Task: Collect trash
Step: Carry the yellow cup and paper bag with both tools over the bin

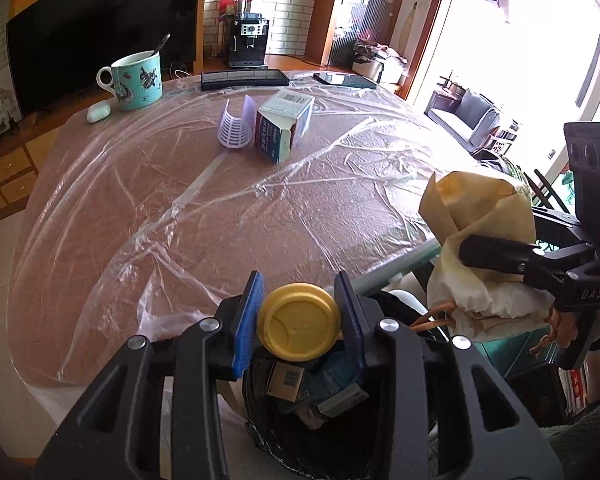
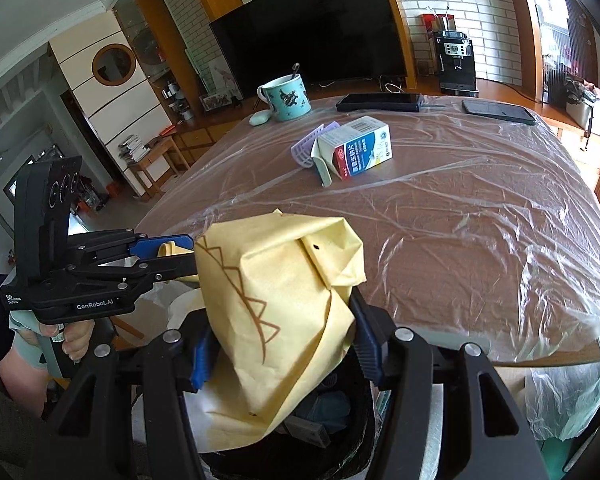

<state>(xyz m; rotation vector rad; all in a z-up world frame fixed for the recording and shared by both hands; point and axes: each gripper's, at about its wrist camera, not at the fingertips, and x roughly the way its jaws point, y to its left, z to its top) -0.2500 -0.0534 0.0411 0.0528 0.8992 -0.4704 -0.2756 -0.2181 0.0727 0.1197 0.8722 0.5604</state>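
Plastic-covered table point(image 1: 228, 216) by television point(image 1: 100, 32); left hand-held gripper point(image 1: 299, 322) clamps yellow lid point(image 1: 299, 322), right hand-held gripper point(image 2: 278, 344) paper bag point(image 2: 276, 292).

Home living room: television point(image 2: 312, 28), sofa point(image 1: 466, 118), coffee machine point(image 2: 456, 62).

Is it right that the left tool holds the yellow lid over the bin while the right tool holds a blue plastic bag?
Not quite. The left tool does hold the yellow lid over the bin, but the right tool is shut on a crumpled yellow paper bag, not a blue plastic one. The right wrist view shows it.
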